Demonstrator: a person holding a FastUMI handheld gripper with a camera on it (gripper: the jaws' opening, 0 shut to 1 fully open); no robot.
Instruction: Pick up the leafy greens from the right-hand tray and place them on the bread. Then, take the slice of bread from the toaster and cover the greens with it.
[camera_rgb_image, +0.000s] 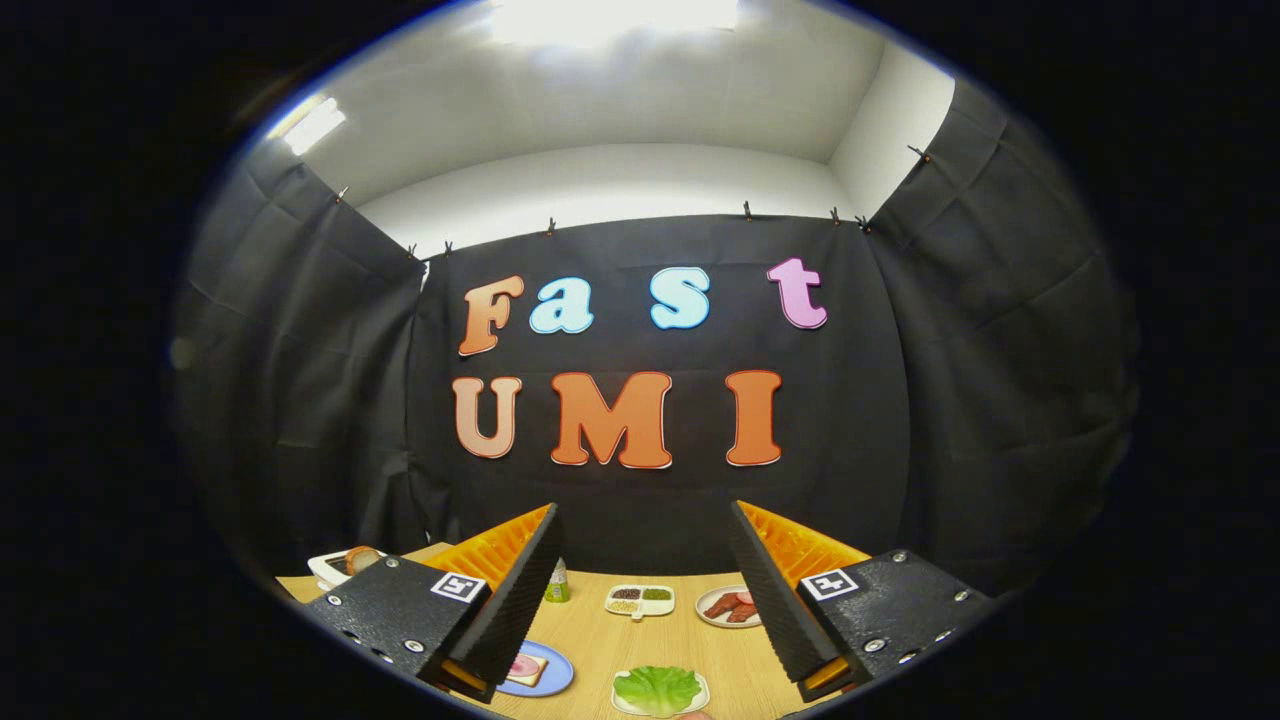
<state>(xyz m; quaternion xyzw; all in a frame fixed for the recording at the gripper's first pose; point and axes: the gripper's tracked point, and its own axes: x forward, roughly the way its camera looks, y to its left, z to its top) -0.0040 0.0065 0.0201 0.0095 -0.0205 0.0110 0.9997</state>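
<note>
Currently, fingers (645, 570) spread empty above one leafy greens (657, 688), one bread slice (526, 669), one toaster (338, 567).

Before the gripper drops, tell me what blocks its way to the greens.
Nothing visible does. The gripper is open, with the leafy greens on their tray lying between its fingers, low and near. Bare table surrounds them.

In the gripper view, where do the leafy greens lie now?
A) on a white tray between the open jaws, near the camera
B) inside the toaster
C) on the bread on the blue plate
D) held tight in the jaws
A: the leafy greens lie on their white tray on the table, between the spread jaws of the gripper, which hold nothing.
</note>
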